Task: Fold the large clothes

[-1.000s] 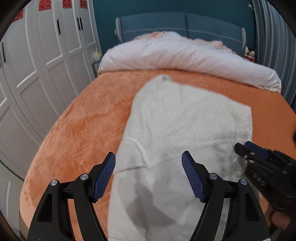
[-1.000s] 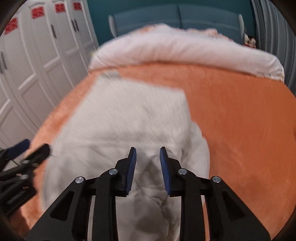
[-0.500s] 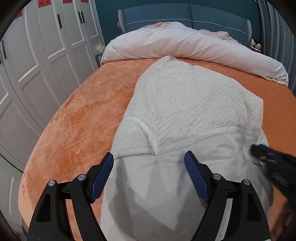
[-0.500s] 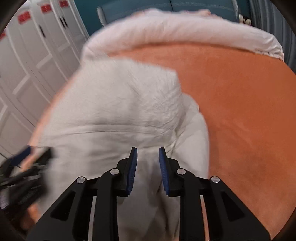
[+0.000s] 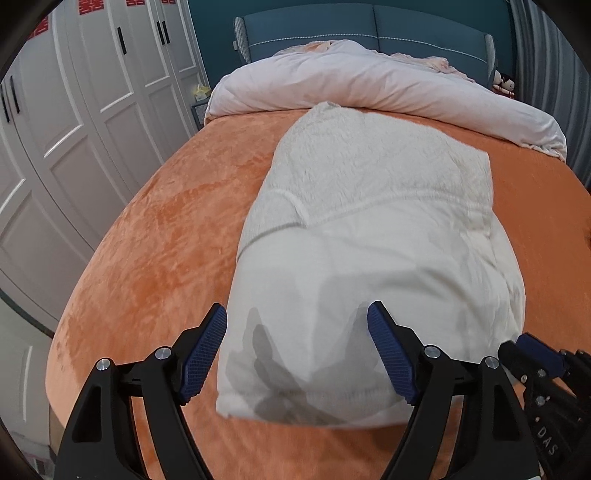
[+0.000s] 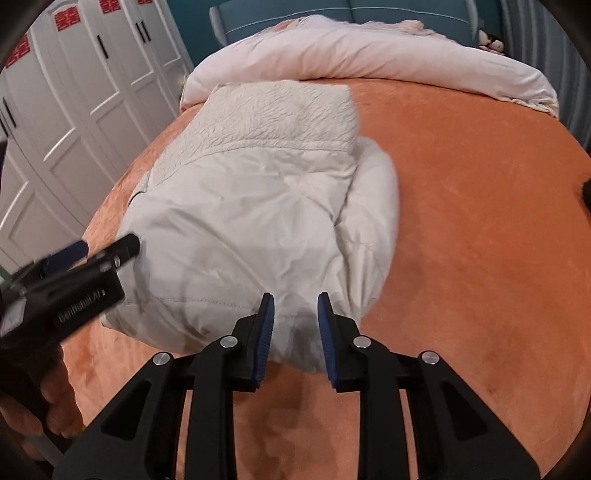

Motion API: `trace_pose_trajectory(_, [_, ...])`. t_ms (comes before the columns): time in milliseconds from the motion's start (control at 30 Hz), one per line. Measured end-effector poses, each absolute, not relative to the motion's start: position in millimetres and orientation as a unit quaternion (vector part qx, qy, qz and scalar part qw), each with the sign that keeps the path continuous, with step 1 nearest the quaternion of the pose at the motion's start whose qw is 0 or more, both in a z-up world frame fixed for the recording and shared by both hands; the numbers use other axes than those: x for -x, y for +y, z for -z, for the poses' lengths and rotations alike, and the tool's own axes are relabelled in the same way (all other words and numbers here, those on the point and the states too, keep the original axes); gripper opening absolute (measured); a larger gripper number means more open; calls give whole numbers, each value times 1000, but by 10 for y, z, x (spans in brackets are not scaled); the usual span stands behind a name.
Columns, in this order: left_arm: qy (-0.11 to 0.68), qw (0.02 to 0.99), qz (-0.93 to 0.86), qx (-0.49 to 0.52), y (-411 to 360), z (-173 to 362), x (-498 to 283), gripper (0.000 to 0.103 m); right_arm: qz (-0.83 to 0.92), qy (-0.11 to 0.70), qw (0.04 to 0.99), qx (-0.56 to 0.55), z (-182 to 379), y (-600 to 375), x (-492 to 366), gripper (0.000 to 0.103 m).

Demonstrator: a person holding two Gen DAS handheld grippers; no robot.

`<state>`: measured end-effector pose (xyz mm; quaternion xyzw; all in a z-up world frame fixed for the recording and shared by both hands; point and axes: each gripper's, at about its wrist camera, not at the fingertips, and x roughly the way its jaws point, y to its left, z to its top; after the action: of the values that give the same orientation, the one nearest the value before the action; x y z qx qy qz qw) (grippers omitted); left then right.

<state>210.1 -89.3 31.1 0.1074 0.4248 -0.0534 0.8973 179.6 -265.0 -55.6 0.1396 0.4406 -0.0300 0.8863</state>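
Observation:
A cream-white padded coat (image 5: 369,236) lies folded into a bundle on the orange bed cover; it also shows in the right wrist view (image 6: 258,192). Its far part has fleecy lining facing up, its near part is smooth shell. My left gripper (image 5: 297,354) is wide open and empty, just above the bundle's near edge. My right gripper (image 6: 293,332) stands at the near right corner with its jaws narrowly apart; the coat's edge shows in the gap, and I cannot tell if it is pinched. The right gripper also shows in the left wrist view (image 5: 532,354).
The orange bed cover (image 6: 480,221) spreads around the coat. A rolled pale pink duvet (image 5: 369,81) lies across the head of the bed before a blue headboard (image 5: 369,26). White wardrobe doors (image 5: 74,129) stand along the left side.
Both grippers pulled back toward the bed's near edge. The coat's near part came down and now lies flat as a closed bundle. The left gripper stayed open.

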Motion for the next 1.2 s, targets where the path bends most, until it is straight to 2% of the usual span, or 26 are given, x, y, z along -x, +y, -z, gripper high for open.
trace_pose_trajectory(133, [431, 895, 49, -107, -875, -269, -2000, 77, 60, 490, 863, -104, 899, -2632, -1786, 23])
trace_pose_trajectory(367, [434, 894, 43, -106, -841, -250, -1814, 77, 74, 423, 894, -127, 450, -2659, -1446, 24])
trace_pose_trajectory(567, [429, 896, 37, -107, -816, -312, -1589, 77, 84, 404, 903, -121, 311, -2601, -1306, 24])
trace_pose_trajectory(633, [428, 897, 36, -107, -793, -328, -1518, 77, 83, 400, 905, -119, 305, -2545, -1214, 26])
trace_pose_trajectory(733, [428, 896, 38, -107, -775, -323, -1410, 77, 87, 394, 908, -116, 285, -2486, -1100, 33])
trace_pose_trajectory(1200, [426, 896, 41, -118, -812, -223, -995, 77, 86, 399, 907, -101, 434, -2203, -713, 39])
